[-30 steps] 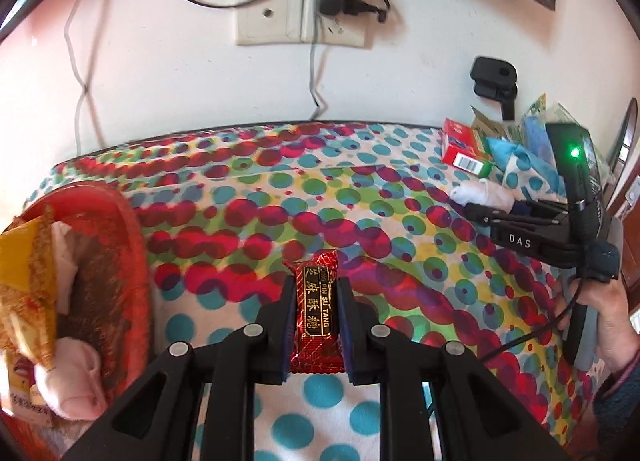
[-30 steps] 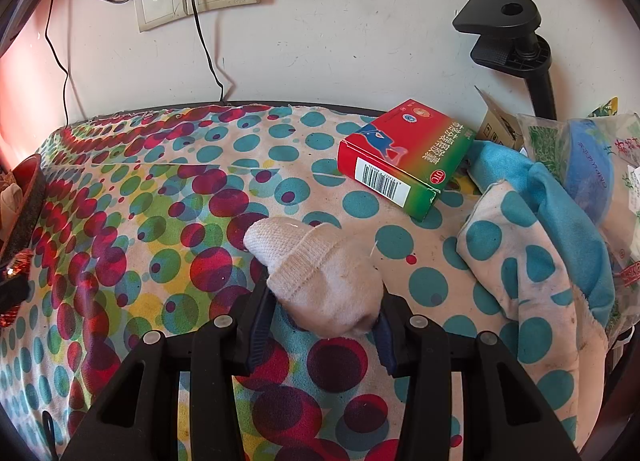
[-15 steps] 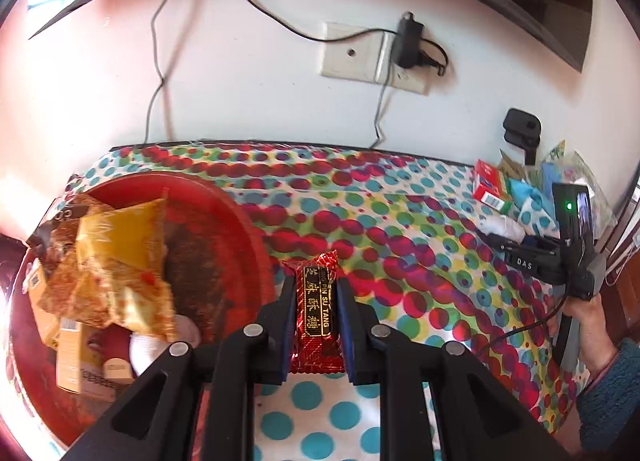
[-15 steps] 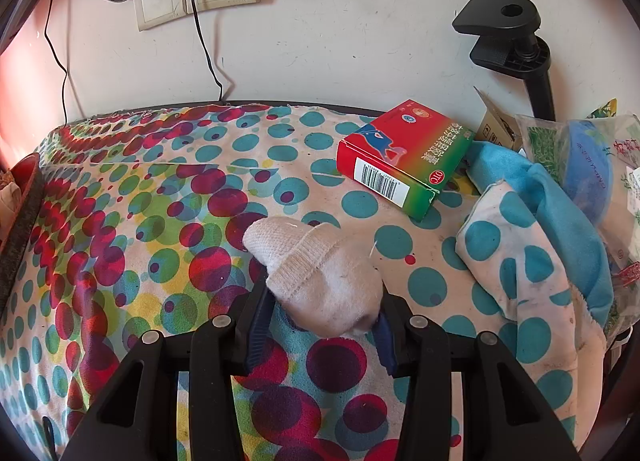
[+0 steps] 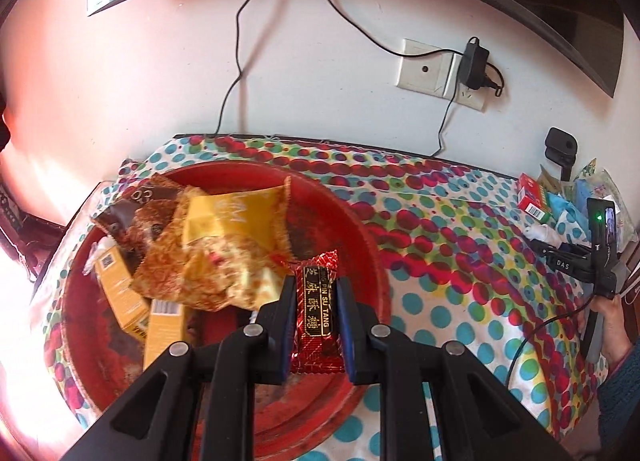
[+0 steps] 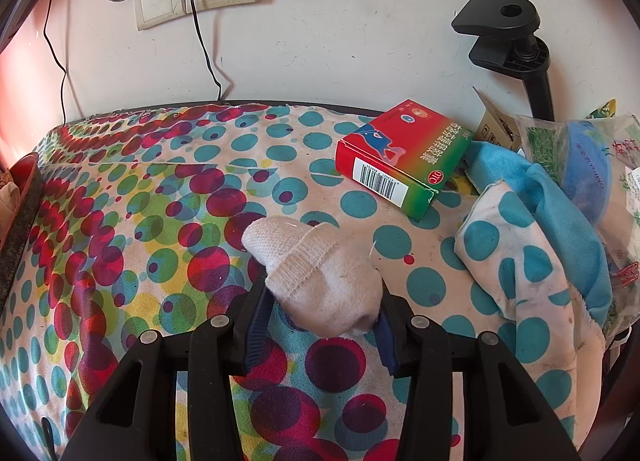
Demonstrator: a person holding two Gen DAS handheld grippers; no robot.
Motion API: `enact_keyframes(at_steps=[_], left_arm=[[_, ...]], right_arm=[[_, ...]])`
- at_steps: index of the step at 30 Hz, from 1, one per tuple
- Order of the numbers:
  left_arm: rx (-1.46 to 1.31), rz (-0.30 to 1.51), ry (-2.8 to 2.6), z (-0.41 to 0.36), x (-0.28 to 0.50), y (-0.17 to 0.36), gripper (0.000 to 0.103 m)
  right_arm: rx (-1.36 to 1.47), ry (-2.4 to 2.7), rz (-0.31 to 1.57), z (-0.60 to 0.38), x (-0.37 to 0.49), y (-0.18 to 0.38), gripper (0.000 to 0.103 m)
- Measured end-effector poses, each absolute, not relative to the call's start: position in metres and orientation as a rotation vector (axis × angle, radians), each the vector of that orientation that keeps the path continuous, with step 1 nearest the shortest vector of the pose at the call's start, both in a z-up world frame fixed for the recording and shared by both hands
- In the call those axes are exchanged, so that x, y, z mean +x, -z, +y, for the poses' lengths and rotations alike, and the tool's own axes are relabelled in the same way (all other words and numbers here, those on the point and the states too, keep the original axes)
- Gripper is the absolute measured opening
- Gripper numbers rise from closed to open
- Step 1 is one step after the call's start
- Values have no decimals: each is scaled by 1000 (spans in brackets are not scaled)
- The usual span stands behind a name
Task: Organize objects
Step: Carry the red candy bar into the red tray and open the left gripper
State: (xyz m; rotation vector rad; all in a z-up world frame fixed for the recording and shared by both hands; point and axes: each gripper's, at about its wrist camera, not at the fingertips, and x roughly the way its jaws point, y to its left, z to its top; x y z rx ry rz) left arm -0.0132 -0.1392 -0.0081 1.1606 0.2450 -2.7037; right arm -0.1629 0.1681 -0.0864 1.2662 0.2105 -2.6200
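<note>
Left cam first: my left gripper (image 5: 316,315) is clamped tight on a red candy packet (image 5: 317,311), hanging over the red tray (image 5: 372,253) that's already stuffed with yellow snack bags (image 5: 224,237) and small boxes (image 5: 120,293). Spotted tablecloth (image 5: 440,245) underneath. Off to the right I see my right gripper (image 5: 576,261) too.

Right cam: jaws partly open but squeezing a rolled white sock (image 6: 320,273) down on the cloth. Behind it sits a red and green box (image 6: 400,157), with a blue cloth (image 6: 560,213) bunched beside it.
</note>
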Motion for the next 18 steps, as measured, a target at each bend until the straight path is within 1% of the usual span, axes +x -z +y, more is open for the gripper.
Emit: enact_keyframes(at_steps=[3,10,14,18], left_arm=[[1168,254,2700,-148,-7,10,19],[1218,213,2647,-159,6,23,19],[1244,288,2613,-172,5,33,19],[1244,258,2601,-174,-1,37,19]], right_arm=[[1266,2620,210,168,-163,86,43],[1267,2620,209,168,-163,86,44],[1266,2620,211,168,-163,86,44],[1266,2620,211,168,-164,86,44]])
